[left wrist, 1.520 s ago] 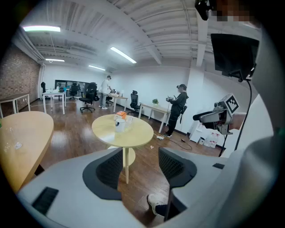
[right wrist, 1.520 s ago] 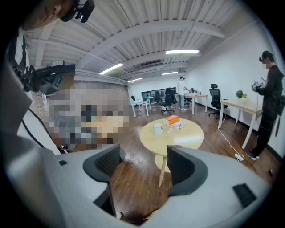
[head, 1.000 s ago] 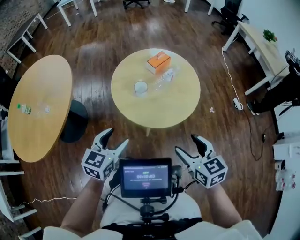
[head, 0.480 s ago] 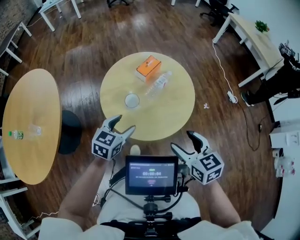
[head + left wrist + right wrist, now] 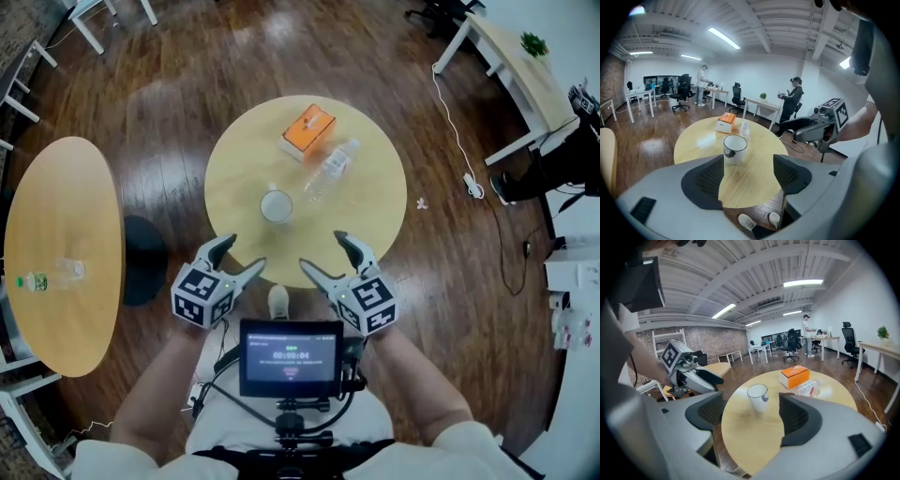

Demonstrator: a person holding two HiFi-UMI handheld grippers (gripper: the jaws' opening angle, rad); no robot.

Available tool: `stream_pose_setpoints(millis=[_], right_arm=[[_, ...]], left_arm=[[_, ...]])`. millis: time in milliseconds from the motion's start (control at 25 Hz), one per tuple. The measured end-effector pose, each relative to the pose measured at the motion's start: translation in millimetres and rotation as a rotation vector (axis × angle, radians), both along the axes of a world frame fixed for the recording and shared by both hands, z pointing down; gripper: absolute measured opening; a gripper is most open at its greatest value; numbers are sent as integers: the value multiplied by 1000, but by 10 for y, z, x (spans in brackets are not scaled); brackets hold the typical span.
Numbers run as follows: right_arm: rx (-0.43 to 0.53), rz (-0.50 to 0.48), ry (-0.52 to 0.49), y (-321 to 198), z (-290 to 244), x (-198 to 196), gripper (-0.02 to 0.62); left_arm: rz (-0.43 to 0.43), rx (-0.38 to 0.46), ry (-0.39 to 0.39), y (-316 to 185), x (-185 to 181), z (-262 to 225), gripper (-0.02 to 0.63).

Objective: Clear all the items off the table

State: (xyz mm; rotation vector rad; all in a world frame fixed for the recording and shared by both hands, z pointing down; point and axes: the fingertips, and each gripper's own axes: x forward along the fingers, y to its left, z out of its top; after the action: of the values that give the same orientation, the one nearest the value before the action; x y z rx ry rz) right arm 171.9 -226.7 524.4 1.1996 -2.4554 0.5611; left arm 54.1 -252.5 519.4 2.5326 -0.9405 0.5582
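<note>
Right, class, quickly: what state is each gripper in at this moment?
Left gripper: open, jaws apart, nothing between them.
Right gripper: open, jaws just been opening, nothing between them.

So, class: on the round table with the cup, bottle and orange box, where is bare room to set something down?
Free: the strip between the cup and the near rim of the table, and the right side past the bottle. Crowded: far middle, where orange box and bottle lie close.

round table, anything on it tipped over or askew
The clear plastic bottle lies on its side next to the orange box instead of standing. The white cup stands upright, and nothing looks spilled.
</note>
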Motion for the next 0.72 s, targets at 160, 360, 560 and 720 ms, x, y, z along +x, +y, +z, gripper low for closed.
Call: stream_pose_setpoints(millis=[160, 360, 560, 720], right_arm=[[41, -38, 27, -432, 266, -309, 385], [56, -70, 49, -845, 633, -602, 477], [66, -100, 94, -1027, 982, -816, 477], [98, -104, 122, -1126, 1161, -924, 540]], left_arm=[[-56, -9, 10, 71, -366, -63, 333], [-140, -28, 0, 225, -864, -90, 333], [-213, -54, 7, 337, -1189, -72, 333], [-226, -65, 2, 388, -1290, -42, 333]])
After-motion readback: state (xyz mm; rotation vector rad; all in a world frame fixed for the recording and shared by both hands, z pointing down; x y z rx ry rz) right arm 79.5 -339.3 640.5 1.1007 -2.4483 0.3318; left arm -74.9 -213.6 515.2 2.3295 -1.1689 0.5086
